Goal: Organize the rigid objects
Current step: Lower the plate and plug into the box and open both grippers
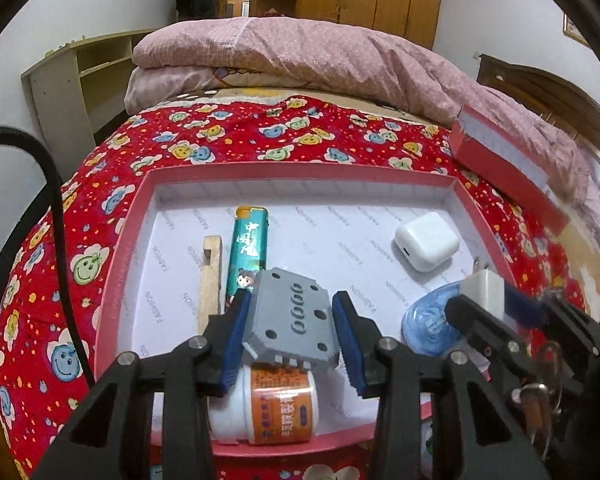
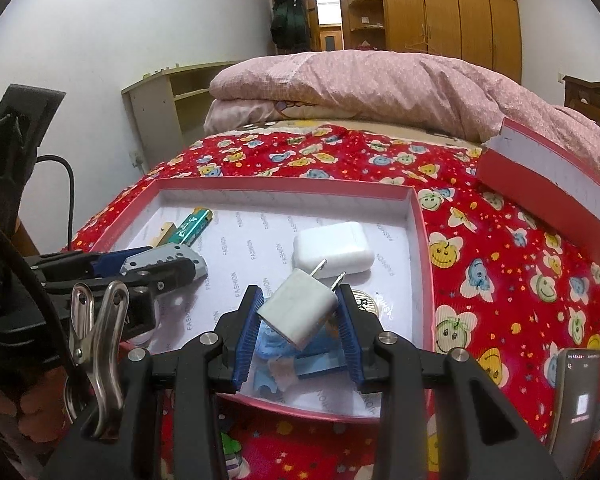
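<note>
A grey block (image 1: 290, 318) is clamped by the left gripper (image 1: 292, 340) — a white plug (image 2: 300, 310) by the right gripper (image 2: 300, 336) — over the pink box's (image 1: 300, 171) near edge.

Each hand-held gripper, left (image 1: 292, 316) and right (image 2: 300, 312), is a black plastic linkage with round silver pivot pins (image 1: 386, 343) and ribbed blue pads (image 2: 249, 334). A black cable (image 1: 56, 208) loops beside the left one.

Box (image 1: 480, 216) ahead of left gripper (image 1: 292, 320): lighter (image 1: 247, 252) front-left, earbud case (image 1: 426, 246) front-right, bottle (image 1: 276, 408) beneath.
</note>
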The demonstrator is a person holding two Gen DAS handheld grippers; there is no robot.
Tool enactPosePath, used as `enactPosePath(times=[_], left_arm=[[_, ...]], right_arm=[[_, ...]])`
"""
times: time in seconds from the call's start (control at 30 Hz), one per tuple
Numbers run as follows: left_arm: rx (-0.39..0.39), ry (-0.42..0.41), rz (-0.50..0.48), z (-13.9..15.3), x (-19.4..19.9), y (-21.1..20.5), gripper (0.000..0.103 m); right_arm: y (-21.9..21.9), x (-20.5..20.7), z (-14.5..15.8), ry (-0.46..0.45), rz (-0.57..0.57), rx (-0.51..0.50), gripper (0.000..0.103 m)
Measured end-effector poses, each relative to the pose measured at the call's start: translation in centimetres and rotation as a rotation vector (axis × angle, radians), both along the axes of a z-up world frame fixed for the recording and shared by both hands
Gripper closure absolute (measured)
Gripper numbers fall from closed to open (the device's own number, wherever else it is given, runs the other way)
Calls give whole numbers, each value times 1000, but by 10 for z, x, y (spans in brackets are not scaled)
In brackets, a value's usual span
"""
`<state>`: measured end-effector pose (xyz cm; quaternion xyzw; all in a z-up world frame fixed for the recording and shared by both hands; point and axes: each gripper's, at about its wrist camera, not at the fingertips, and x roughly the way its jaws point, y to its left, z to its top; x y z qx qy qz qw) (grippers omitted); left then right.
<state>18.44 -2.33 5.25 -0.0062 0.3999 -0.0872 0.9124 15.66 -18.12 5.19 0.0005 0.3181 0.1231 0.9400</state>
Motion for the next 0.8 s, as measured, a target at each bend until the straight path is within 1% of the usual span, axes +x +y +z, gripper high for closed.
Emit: enactPosePath(times=[0.2,0.27,0.33,0.37,0.53,0.8], left_arm=[[-5,4,7,1,0,1,59],[1,6,4,3,-1,1,57],[17,8,2,6,-2,-1,46],[22,4,3,8,-4,-1,45],[24,-15,17,17,-13,4,42],[25,-24,32,27,-33,14,41]], right_arm=[[-1,0,-1,-5,-2,4,65],[-2,1,0,0,-7,18,64],[-4,2,1,13,-3,46,58],[-4,2,2,17,-2,56,54],[-5,-2,8,14,0,69,53],[-5,-19,23,-14,13,71,53]])
